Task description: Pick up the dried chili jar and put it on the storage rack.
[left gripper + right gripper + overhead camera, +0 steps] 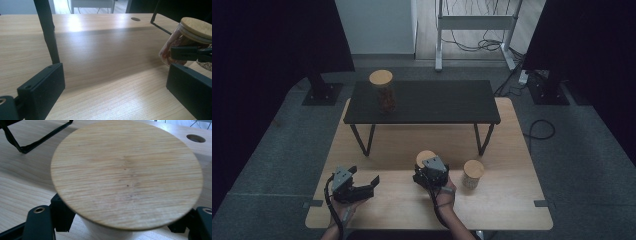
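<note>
A jar with a round wooden lid (425,157) is held near the front middle of the wooden table (512,200), with my right gripper (429,169) shut on its body just under the lid. In the right gripper view the lid (127,172) is close up, a black jaw on each side below it. From the left gripper view the same jar (195,27) leans, shows reddish contents, and is clamped by the other gripper's fingers (185,53). My left gripper (364,176) rests at the front left, open, with bare wood between its jaws (115,87).
A low black table (437,102) stands on the far half of the wooden table, with a lidded jar (383,92) on its left part. Another lidded jar (473,174) stands just right of my right gripper. One black leg (48,32) rises close ahead of the left gripper.
</note>
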Demonstrator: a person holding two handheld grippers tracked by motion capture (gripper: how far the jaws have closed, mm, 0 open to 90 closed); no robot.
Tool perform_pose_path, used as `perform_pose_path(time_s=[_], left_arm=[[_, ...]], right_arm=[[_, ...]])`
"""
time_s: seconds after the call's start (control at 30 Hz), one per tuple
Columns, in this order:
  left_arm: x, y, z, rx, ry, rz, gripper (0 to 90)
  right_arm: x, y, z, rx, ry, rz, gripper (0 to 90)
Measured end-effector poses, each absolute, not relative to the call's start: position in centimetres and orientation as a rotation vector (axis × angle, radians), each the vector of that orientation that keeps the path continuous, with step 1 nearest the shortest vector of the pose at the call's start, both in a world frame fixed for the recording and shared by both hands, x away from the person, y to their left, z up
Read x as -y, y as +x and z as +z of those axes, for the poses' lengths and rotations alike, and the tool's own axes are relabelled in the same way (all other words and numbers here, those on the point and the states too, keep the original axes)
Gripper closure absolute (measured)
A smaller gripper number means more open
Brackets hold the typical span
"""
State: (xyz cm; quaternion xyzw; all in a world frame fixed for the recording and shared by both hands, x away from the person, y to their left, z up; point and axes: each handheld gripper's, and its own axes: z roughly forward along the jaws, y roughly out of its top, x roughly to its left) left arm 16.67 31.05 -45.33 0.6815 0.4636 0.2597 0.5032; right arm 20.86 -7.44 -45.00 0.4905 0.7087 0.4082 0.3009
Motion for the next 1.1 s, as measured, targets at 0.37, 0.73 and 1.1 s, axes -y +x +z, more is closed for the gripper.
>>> perform_pose_path(time_s=[0.37, 0.73, 1.1], left_arm=[[-31.2, 16.7, -45.4, -1.127, 1.643, 0.63, 1.7], [-31.3, 16.8, -45.4, -1.134, 1.64, 0.63, 1.7], [-31.3, 16.8, -45.4, -1.137, 1.639, 0.633, 1.7]], right_arm=[[8.1, 19.8, -44.2, -1.869, 1.272, 1.108, 25.2], [8.9, 19.0, -43.3, -1.841, 1.262, 1.131, 25.3], [9.2, 17.9, -41.9, -1.831, 1.216, 1.15, 25.2]])
